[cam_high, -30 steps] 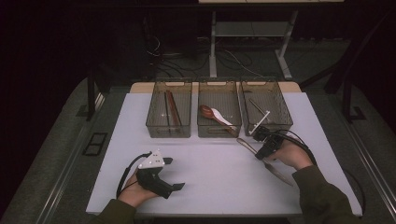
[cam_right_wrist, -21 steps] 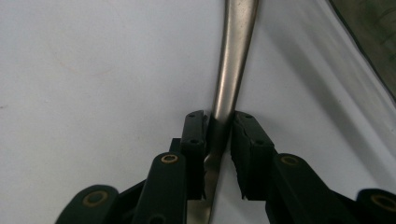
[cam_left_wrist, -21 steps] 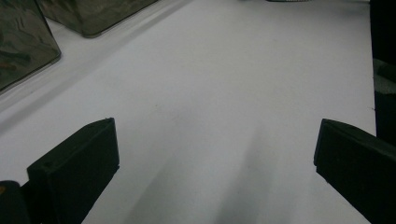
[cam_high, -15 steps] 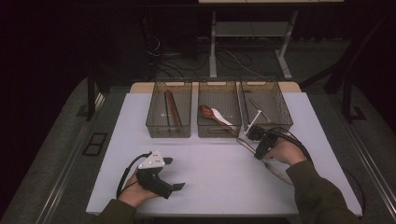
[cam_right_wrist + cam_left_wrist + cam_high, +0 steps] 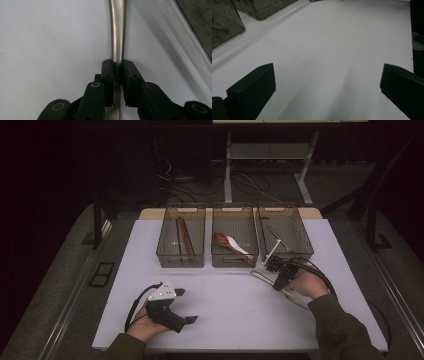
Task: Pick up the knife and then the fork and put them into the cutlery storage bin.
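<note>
A long metal utensil [image 5: 260, 276] lies flat on the white table [image 5: 225, 320], in front of the right-hand bin. My right gripper [image 5: 276, 279] is lowered onto it. In the right gripper view its jaws have just been closing, and the right gripper [image 5: 118, 72] now presses both pads on the utensil's handle [image 5: 118, 37]. My left gripper [image 5: 186, 306] rests on the table near the front edge. In the left gripper view the left gripper [image 5: 327, 92] stands wide open over bare table.
Three clear bins stand in a row at the back: the left bin [image 5: 180, 265] holds brown chopsticks, the middle bin [image 5: 234, 265] a red-brown spoon and a white spoon, the right bin [image 5: 287, 256] metal pieces. Cables trail from both grippers.
The right hand has shifted very slightly over the utensil. The left hand and its gripper have kept still.
</note>
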### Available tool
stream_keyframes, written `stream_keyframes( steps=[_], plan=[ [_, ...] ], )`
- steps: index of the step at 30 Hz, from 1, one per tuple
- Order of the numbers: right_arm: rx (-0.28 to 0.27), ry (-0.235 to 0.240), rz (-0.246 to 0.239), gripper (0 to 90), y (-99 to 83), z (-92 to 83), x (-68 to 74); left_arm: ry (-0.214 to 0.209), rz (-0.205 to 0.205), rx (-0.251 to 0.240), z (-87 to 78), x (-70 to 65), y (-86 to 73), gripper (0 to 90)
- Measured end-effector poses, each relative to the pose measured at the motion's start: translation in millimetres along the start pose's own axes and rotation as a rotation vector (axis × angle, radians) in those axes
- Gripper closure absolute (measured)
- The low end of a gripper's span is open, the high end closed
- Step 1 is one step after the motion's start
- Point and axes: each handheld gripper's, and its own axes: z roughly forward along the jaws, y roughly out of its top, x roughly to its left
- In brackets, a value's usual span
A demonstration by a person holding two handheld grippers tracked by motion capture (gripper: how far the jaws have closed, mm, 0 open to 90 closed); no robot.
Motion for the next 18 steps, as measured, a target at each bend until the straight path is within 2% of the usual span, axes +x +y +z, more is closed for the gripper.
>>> stream_keyframes(
  steps=[4,18],
  plan=[
    [-0.052,0.008,0.02,80.5,-6.8,-4.9,-3.4,0.0,0.003,-0.002,-0.3,0.3,0.1,0.0],
    [-0.329,0.062,0.074,80.5,-41.9,-34.0,-18.2,-0.001,0.011,0.004,-2.1,0.8,0.2,0.0]
  ],
)
